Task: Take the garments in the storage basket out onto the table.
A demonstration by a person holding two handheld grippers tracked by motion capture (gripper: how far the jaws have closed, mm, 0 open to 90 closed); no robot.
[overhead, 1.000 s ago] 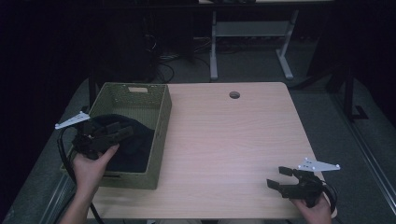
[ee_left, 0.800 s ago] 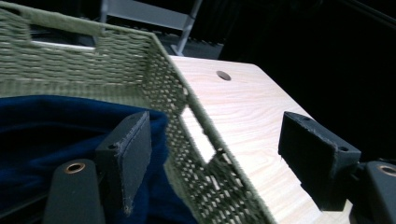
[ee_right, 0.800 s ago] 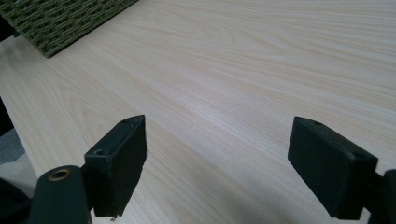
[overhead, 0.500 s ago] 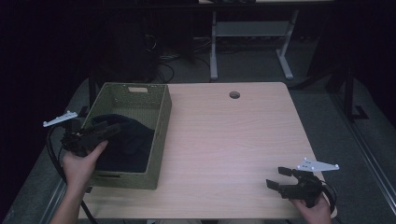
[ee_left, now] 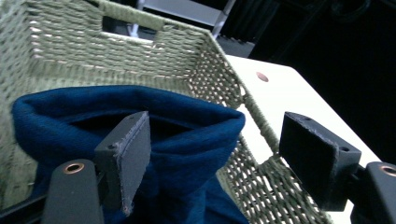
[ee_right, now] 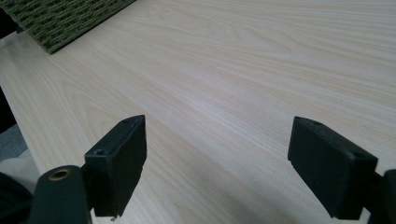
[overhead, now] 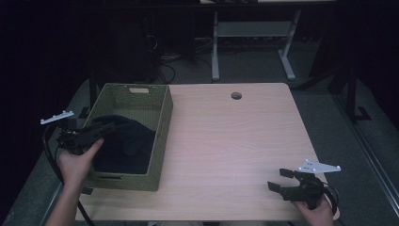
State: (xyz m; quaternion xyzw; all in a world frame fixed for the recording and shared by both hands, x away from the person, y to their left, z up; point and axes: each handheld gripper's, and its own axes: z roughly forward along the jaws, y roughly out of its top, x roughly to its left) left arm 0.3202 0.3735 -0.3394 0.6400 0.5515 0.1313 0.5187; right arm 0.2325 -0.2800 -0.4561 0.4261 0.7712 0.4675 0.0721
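A woven green basket (overhead: 162,117) stands on the left part of the light wooden table (overhead: 235,141). A dark blue cloth (overhead: 124,143) lies crumpled inside it. My left gripper (overhead: 99,129) hangs over the basket's left wall, pointing in over the cloth. In the left gripper view the left gripper (ee_left: 219,158) is open, and a raised fold of the blue cloth (ee_left: 187,135) sits between and behind its jaws, ungripped, with the basket wall (ee_left: 116,56) beyond. My right gripper (overhead: 278,179) rests open near the table's front right corner. In the right gripper view the right gripper (ee_right: 217,163) is over bare wood.
A round cable hole (overhead: 236,95) sits near the table's far edge. Behind the table stands a grey metal frame (overhead: 249,30) with cables on the floor. A corner of the basket (ee_right: 70,18) shows at the top left of the right gripper view.
My left gripper has drawn back to the left, from over the middle of the cloth to the basket's left wall. The right gripper has stayed put.
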